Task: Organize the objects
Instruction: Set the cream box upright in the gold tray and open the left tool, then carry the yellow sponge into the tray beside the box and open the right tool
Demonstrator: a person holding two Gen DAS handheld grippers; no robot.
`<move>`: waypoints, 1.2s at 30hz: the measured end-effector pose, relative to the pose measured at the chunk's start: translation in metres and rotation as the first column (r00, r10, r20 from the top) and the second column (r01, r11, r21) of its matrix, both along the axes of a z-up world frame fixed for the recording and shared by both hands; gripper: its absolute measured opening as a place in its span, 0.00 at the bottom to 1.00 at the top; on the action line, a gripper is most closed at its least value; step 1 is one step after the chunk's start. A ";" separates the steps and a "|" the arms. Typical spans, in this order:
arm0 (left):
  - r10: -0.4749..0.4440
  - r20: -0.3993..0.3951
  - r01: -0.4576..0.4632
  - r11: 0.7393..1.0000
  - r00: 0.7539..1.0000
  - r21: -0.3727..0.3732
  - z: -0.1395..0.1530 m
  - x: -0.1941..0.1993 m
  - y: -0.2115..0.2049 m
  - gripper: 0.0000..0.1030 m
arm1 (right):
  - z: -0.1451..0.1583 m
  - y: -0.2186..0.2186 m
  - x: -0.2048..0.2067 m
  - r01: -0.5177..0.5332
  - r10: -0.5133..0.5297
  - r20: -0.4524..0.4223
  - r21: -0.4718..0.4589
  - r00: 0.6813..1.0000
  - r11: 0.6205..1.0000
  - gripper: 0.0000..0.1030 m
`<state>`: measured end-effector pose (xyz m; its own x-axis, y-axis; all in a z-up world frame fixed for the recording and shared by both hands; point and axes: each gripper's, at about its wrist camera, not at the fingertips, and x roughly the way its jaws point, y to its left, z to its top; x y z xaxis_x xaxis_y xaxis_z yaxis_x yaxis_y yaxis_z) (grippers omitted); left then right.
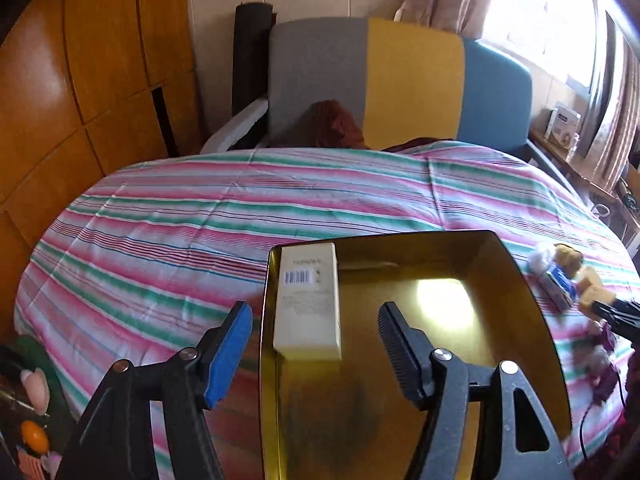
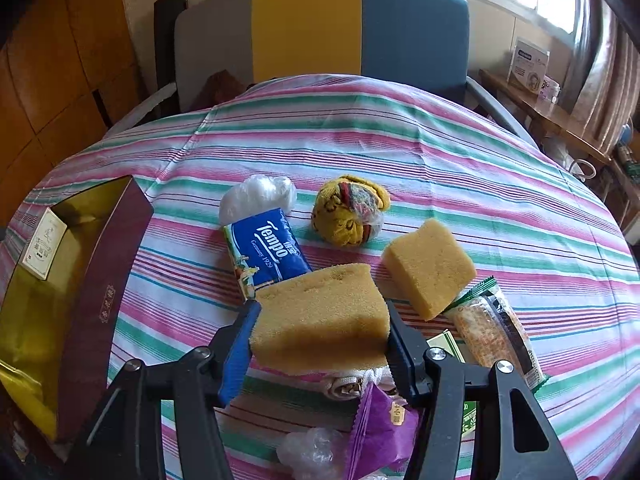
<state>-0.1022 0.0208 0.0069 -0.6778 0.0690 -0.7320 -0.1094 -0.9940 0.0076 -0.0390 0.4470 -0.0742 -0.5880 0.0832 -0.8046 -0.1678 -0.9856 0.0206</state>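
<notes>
Right now the left tongs [image 1: 316, 354] stand wide apart above the open box [image 1: 516, 276], nothing pressed between them. That box, gold inside and dark red outside, sits on the striped table [image 1: 168, 216] at about 6 o'clock in the left wrist view. Inside it lies one cream carton [image 1: 308, 300] with a barcode on its far end, set along the box's left wall, toward 9 o'clock within the box; the carton lies below the gap of the tongs and is not touched by either pad. Only bare gold floor shows beside it, with a bright patch of reflected light toward 3 o'clock.

The right tongs [image 2: 320, 340] are clamped on a yellow sponge [image 2: 320, 312], one pad on each short side, the sponge lifted clear of the table. From the right wrist view, the box is at 9 o'clock, well apart from the sponge. A second sponge [image 2: 428, 264] lies at 2 o'clock of the held one, a blue tissue pack [image 2: 266, 252] at 11 o'clock with a clear plastic bundle [image 2: 256, 196] beyond it, and a yellow cloth ball [image 2: 352, 212] at 12 o'clock. A wrapped snack [image 2: 496, 328] lies at 3 o'clock, a purple packet [image 2: 380, 428] at 6 o'clock.
</notes>
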 end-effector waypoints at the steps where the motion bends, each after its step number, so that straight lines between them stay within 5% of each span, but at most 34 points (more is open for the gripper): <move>1: -0.004 -0.004 0.004 1.000 1.000 0.006 0.002 0.006 0.001 0.65 | -0.001 0.000 0.000 0.001 -0.001 0.004 0.004 1.000 1.000 0.58; 14: -0.041 -0.024 0.040 0.999 0.999 -0.036 0.000 0.073 0.026 0.65 | -0.010 -0.007 -0.002 -0.017 0.015 0.041 0.031 0.999 0.999 0.58; 25: -0.037 -0.111 0.021 0.990 0.993 -0.142 0.018 0.093 0.041 0.64 | -0.017 -0.012 -0.003 -0.032 0.029 0.072 0.034 0.997 0.999 0.58; 36: -0.041 -0.126 0.021 0.988 0.991 -0.154 0.024 0.097 0.038 0.64 | -0.017 -0.012 -0.002 -0.017 0.014 0.067 0.042 0.998 0.999 0.58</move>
